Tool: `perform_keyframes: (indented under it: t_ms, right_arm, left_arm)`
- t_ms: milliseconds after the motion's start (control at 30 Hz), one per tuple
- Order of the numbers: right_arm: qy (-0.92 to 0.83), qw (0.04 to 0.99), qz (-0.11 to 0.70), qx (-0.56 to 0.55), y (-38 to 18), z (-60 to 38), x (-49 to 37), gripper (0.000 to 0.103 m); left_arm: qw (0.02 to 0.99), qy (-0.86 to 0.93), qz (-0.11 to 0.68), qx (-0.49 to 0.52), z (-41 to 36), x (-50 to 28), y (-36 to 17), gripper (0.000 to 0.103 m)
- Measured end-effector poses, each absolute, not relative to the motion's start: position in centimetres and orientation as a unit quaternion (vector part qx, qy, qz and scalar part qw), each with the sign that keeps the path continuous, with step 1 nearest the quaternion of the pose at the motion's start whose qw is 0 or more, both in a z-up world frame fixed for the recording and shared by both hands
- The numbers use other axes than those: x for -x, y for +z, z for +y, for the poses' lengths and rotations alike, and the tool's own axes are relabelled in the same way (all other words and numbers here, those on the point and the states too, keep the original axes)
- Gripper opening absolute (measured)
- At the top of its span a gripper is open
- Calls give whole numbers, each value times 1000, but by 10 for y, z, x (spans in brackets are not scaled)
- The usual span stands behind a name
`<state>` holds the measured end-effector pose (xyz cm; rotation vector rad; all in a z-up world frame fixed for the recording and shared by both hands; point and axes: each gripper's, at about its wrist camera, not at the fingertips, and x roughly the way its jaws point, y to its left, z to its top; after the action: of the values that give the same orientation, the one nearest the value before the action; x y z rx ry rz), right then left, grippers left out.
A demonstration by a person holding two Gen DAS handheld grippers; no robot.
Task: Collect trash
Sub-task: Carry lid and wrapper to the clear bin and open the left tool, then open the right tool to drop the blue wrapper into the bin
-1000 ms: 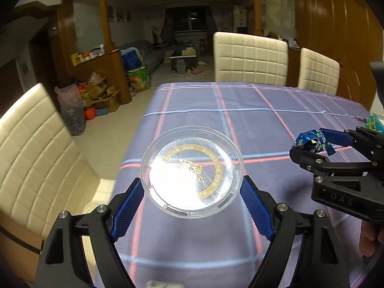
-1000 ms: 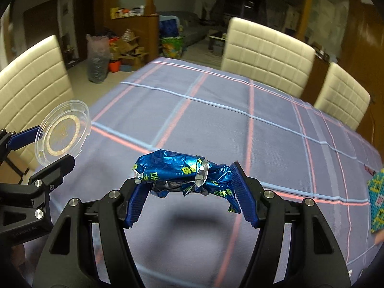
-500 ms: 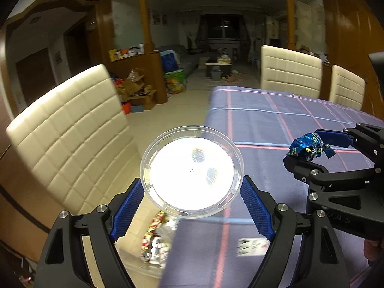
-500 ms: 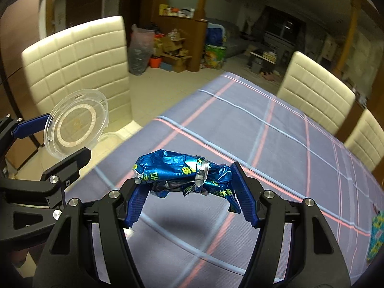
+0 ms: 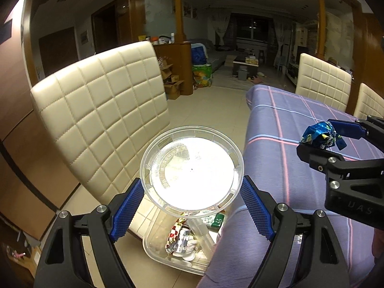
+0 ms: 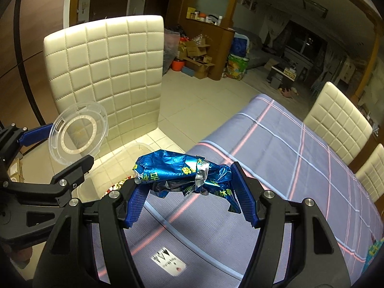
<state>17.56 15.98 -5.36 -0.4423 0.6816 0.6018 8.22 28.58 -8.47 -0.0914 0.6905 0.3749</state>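
Over the bin (image 5: 168,252) at 6 o'clock, your left gripper (image 5: 192,201) clamps the lid (image 5: 192,172), right gripper (image 6: 189,192) the wrapper (image 6: 182,172); release both next.

one clear lid (image 5: 192,172), one blue wrapper (image 6: 184,175), three chairs (image 5: 100,110)

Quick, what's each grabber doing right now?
Left gripper: closed on the clear plastic lid.
Right gripper: closed on the crumpled blue wrapper.
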Motion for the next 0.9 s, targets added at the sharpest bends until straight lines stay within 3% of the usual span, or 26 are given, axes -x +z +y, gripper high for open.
perform_keyframes:
  t_ms: [500, 667, 900]
  right_arm:
    - [295, 872, 335, 202, -60, 186, -189, 66]
    - [297, 871, 335, 203, -61, 191, -189, 66]
    - [305, 864, 341, 209, -66, 201, -188, 67]
  left_arm:
    - [907, 182, 376, 61, 305, -93, -113, 81]
    - [907, 187, 370, 70, 310, -91, -116, 88]
    - [903, 199, 375, 72, 319, -87, -121, 88]
